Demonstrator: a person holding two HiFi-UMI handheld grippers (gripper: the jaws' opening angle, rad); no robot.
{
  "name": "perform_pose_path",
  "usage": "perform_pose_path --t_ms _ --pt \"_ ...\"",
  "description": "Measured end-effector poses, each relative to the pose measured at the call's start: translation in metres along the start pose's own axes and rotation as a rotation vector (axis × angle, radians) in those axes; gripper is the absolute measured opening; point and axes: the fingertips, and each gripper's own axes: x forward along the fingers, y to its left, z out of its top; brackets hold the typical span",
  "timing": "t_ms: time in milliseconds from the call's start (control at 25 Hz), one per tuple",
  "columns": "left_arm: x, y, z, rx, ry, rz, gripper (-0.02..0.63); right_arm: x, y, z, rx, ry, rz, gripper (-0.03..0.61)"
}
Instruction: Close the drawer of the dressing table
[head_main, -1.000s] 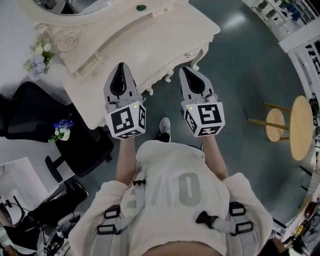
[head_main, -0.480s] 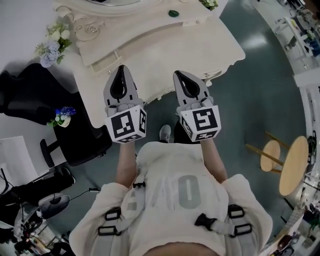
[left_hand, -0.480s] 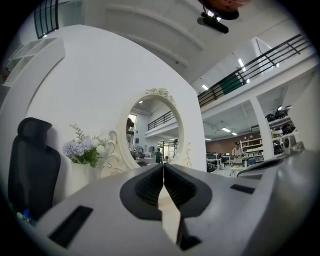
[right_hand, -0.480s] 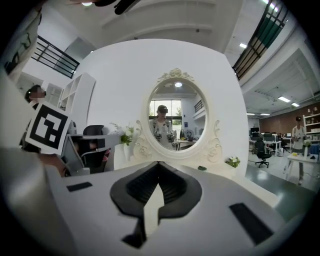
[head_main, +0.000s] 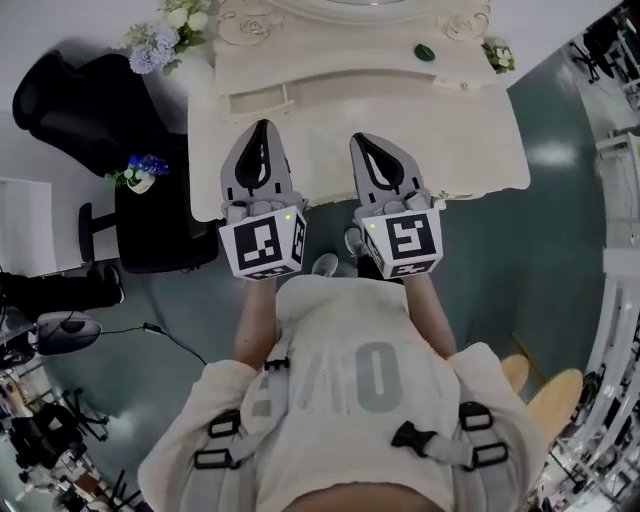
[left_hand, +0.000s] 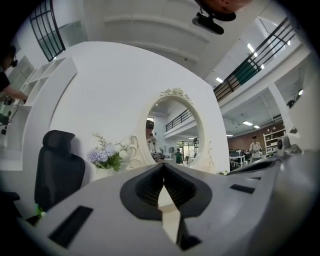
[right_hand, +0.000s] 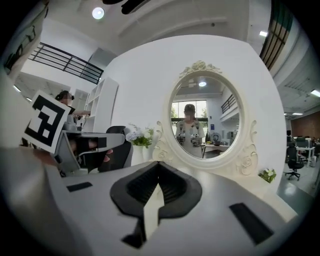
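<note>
The cream dressing table (head_main: 470, 150) stands straight ahead with its oval mirror (right_hand: 205, 117) at the back. A small drawer (head_main: 257, 101) on the left of the raised back tier sticks out a little. My left gripper (head_main: 262, 126) hovers over the tabletop just in front of that drawer, shut and holding nothing. Beside it, over the middle of the table, my right gripper (head_main: 361, 139) is also shut and holds nothing. In the left gripper view the left gripper (left_hand: 163, 165) points at the mirror (left_hand: 175, 132). In the right gripper view the right gripper (right_hand: 159, 164) faces the mirror too.
A black office chair (head_main: 95, 100) stands left of the table, with a small vase of blue flowers (head_main: 140, 170) near it. Pale flowers (head_main: 160, 40) sit at the table's back left, a green object (head_main: 425, 52) and a small plant (head_main: 497, 55) at back right. A wooden stool (head_main: 545, 385) is behind at right.
The person has turned towards the table, so it now lies squarely ahead instead of off to the upper left. Both grippers swung round with them over the tabletop; the jaws stayed shut.
</note>
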Motion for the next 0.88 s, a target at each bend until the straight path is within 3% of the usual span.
perform_pose_path --t_ms 320,520,680,880 --pt "-0.001 0.009 -0.010 -0.057 0.012 0.101 0.020 0.023 -0.010 0.001 0.023 -0.023 0.108 0.009" --pt "-0.002 0.016 -0.005 0.001 0.001 0.148 0.021 0.033 -0.013 0.001 0.044 -0.023 0.141 0.009" --pt "-0.004 0.019 -0.005 0.001 0.000 0.169 0.021 0.039 -0.013 0.000 0.055 -0.027 0.156 0.009" --pt "0.000 0.022 -0.009 0.032 0.033 0.162 0.021 0.049 -0.011 -0.002 0.076 -0.018 0.174 0.009"
